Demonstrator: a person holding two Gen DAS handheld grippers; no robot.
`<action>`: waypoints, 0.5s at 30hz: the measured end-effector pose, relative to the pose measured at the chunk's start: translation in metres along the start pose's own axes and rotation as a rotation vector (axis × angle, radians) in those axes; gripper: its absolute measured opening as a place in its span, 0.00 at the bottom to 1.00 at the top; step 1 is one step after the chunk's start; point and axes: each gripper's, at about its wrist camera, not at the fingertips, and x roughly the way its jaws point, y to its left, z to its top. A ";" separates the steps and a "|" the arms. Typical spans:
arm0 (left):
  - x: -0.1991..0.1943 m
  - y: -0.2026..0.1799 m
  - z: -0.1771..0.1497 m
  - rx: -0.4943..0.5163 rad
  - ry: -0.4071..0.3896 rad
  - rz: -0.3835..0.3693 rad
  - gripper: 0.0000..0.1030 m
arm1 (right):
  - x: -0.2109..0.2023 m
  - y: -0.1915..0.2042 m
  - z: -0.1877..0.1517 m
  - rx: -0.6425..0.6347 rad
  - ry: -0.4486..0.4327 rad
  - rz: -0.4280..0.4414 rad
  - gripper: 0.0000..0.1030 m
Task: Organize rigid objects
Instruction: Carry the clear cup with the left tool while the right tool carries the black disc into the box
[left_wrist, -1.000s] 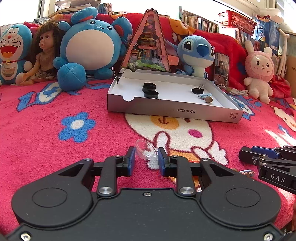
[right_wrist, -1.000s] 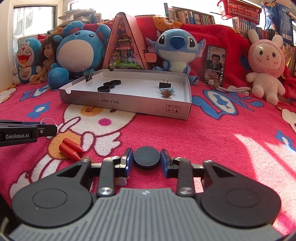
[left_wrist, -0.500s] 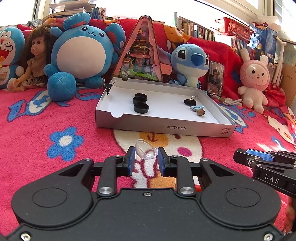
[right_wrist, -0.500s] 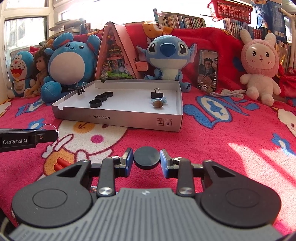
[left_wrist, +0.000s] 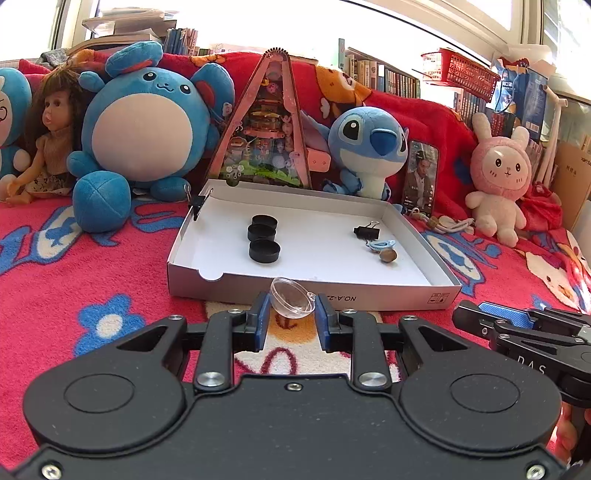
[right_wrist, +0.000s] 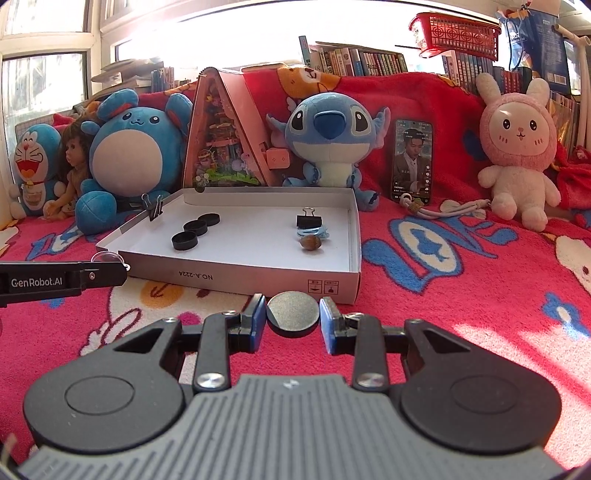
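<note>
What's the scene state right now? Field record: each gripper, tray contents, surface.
left gripper: shut on clear plastic half-dome, held above the blanket
right gripper: shut on black round cap
white cardboard tray: ahead of both grippers
tray left: three black round caps in a row
tray right: black binder clip, light blue clip, brown nut
tray back-left rim: binder clip on rim
surface: red cartoon blanket
</note>
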 end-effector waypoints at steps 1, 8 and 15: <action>0.001 0.000 0.002 0.000 -0.003 0.000 0.24 | 0.001 0.000 0.001 0.000 -0.003 0.000 0.36; 0.011 0.002 0.016 -0.012 -0.012 -0.009 0.24 | 0.008 -0.002 0.012 0.015 -0.014 0.002 0.36; 0.022 0.004 0.024 -0.022 -0.003 -0.016 0.24 | 0.016 -0.002 0.020 0.007 -0.026 -0.004 0.36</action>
